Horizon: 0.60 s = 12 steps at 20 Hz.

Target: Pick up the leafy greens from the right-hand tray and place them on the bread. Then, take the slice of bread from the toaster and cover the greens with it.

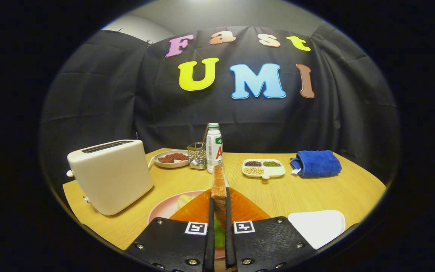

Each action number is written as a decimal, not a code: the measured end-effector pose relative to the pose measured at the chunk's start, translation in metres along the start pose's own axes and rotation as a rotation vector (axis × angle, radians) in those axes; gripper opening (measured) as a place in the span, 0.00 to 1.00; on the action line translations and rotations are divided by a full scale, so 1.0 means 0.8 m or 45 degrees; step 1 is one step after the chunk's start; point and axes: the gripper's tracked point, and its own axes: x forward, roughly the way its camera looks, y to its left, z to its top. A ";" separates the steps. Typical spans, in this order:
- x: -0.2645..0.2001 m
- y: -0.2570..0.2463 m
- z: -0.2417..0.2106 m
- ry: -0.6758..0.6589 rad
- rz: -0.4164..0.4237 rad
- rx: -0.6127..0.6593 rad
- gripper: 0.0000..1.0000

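Gripper view has the hand-held gripper (pixel 219 211) clamped on a slice of bread (pixel 218 185), held on edge between both fingers, right above the pink plate (pixel 164 208). On that plate there's an orange sheet (pixel 247 209) and a bit of leafy greens (pixel 219 234) peeking out under the fingers. The toaster (pixel 110 175) sits near the left edge of the worktop (pixel 315 189), and the white tray (pixel 317 226) is at the near right. Looks like the covering step to me: the slice needs tipping flat and lowering squarely onto the greens before letting go.
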 end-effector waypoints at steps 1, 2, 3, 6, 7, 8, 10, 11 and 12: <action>0.001 0.008 -0.004 0.012 0.023 0.001 0.11; 0.001 0.015 -0.009 0.026 0.040 0.001 0.11; 0.002 0.022 -0.013 0.038 0.056 -0.001 0.11; 0.007 0.042 -0.035 0.094 0.100 0.004 0.11; 0.008 0.048 -0.043 0.118 0.113 0.004 0.11; 0.009 0.052 -0.051 0.139 0.122 0.004 0.11; 0.008 0.055 -0.053 0.149 0.113 0.002 0.11; 0.009 0.056 -0.054 0.153 0.107 0.004 0.11; 0.010 0.057 -0.058 0.166 0.105 0.010 0.11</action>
